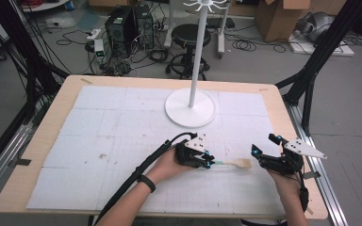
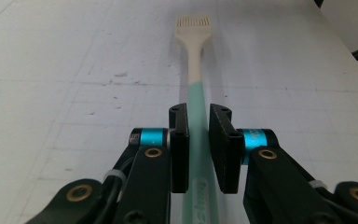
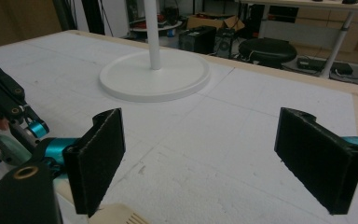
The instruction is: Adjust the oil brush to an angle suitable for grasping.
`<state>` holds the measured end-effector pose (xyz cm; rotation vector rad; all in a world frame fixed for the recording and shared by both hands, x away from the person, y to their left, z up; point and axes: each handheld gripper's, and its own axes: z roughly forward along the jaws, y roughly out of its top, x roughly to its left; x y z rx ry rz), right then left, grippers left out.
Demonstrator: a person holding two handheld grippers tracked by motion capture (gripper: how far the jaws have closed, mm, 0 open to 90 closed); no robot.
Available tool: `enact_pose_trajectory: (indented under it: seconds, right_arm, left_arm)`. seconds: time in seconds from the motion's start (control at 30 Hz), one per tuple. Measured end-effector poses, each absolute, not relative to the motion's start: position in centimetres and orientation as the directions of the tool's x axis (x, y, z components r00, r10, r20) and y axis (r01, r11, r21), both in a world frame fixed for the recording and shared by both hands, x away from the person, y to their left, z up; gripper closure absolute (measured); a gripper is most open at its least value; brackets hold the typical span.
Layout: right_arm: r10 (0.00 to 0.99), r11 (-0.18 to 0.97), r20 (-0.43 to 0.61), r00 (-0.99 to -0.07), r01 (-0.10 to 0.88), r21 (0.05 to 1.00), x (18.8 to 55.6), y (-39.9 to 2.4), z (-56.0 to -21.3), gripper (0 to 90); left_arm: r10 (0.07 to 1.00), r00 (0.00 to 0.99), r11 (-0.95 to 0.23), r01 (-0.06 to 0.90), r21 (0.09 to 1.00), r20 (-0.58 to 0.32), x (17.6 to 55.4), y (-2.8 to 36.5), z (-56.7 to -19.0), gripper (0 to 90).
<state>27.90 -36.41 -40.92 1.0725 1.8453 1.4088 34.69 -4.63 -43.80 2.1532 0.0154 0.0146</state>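
The brush [image 1: 231, 163] lies flat on the white mat [image 1: 99, 117], near the front edge and right of the middle; from above its green handle end is lost under the left gripper [image 1: 209, 162], so only the pale neck and the cream head stick out to the right; the head is small there and its teeth cannot be made out. The left gripper view shows them: a row of short teeth at the far end of the brush [image 2: 194, 70], the handle running back between the two black pads [image 2: 179, 140], which are clamped on it from both sides; lettering on the handle is cut off at the bottom edge and unreadable. The left forearm comes in from the bottom, bent inward, the hand wrapped round the gripper body, the gripper pointing level to the right, a black cable trailing back along the arm. The right gripper [image 1: 265, 150] sits near the table's right edge, pointing left toward the brush head, its jaws wide apart with nothing between them; the hand under it is mostly covered by the gripper. In the right gripper view the brush head [image 3: 116, 215] is a cropped cream corner at the bottom; the left gripper [image 3: 9, 135] shows at the left edge; beyond stands the white stand [image 3: 154, 74], its top cut off.
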Motion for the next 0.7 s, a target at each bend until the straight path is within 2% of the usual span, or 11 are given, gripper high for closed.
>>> enact_pose_trajectory:
  seconds: [0.43,0.47,0.63,0.7]
  right_arm:
    - [0.855,0.139,0.015,-0.518,0.257,0.956,27.96,-36.37,-41.18,15.5]
    - [0.856,0.141,0.014,-0.518,0.259,0.956,27.97,-36.34,-41.2,15.5]
    - [0.851,0.146,0.012,-0.525,0.258,0.955,28.08,-36.06,-41.25,15.5]
    - [0.85,0.148,0.011,-0.527,0.259,0.954,28.14,-35.99,-41.29,15.4]
  left_arm:
    - [0.029,1.0,-0.587,0.008,0.81,0.011,34.65,-5.29,-44.8,76.9]
    - [0.038,0.999,-0.585,0.01,0.811,0.015,34.6,-5.33,-44.82,73.8]
    - [0.08,0.997,-0.579,0.048,0.814,-0.001,34.51,-5.14,-44.49,43.0]
    - [0.106,0.994,-0.57,0.054,0.82,0.008,34.39,-4.8,-44.08,33.7]
